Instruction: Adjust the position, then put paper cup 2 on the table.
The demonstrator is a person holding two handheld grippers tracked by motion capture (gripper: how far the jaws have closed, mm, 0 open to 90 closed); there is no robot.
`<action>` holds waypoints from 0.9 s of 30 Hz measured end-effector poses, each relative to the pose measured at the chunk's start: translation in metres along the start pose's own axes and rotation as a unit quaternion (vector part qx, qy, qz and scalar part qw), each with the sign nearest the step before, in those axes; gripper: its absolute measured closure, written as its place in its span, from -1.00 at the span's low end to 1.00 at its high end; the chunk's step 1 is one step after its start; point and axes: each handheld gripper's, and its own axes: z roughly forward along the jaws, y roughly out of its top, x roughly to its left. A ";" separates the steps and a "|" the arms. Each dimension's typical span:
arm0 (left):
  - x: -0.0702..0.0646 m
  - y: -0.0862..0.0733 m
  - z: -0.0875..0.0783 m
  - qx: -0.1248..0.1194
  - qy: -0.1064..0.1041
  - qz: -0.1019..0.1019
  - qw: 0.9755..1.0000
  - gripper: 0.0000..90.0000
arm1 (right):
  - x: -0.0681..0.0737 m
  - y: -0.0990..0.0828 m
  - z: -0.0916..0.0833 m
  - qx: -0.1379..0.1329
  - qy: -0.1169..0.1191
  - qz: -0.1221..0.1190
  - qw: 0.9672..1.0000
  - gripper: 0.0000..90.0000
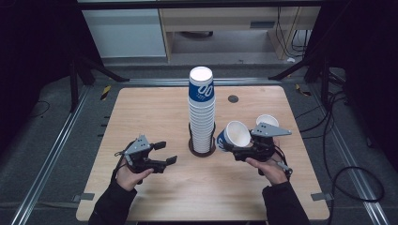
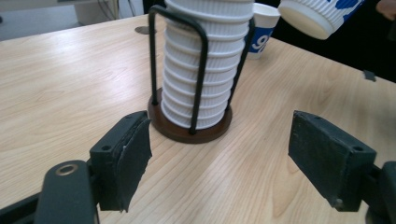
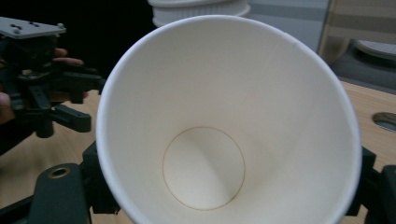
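The right gripper (image 1: 234,149) grips a tilted paper cup (image 1: 236,134) just right of the cup stack (image 1: 202,112) in its holder (image 1: 202,149) at the surface (image 1: 155,112) centre, while the left gripper (image 1: 168,153), jaws apart and empty, hovers left of it.

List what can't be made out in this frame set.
- Held cup: in the right gripper view its mouth hides the right gripper's pads.
- Printed logo on the stack of cups: too small in the high view; the stack's top is cut off in the left gripper view.
- Second loose cup: partly hidden behind the right gripper's plate.
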 end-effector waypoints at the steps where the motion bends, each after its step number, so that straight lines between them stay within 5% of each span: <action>1: 0.000 0.000 0.000 0.000 0.000 0.000 1.000 -0.55 | 0.000 0.000 0.000 0.000 0.000 0.000 1.000 -0.56; 11: 0.009 -0.002 -0.007 -0.003 0.021 -0.020 1.000 -0.54 | -0.012 -0.001 -0.013 0.018 -0.072 0.003 0.997 -0.55; 27: 0.019 0.000 -0.013 -0.001 0.048 -0.029 0.998 -0.54 | -0.035 -0.014 -0.046 0.047 -0.158 0.023 0.986 -0.55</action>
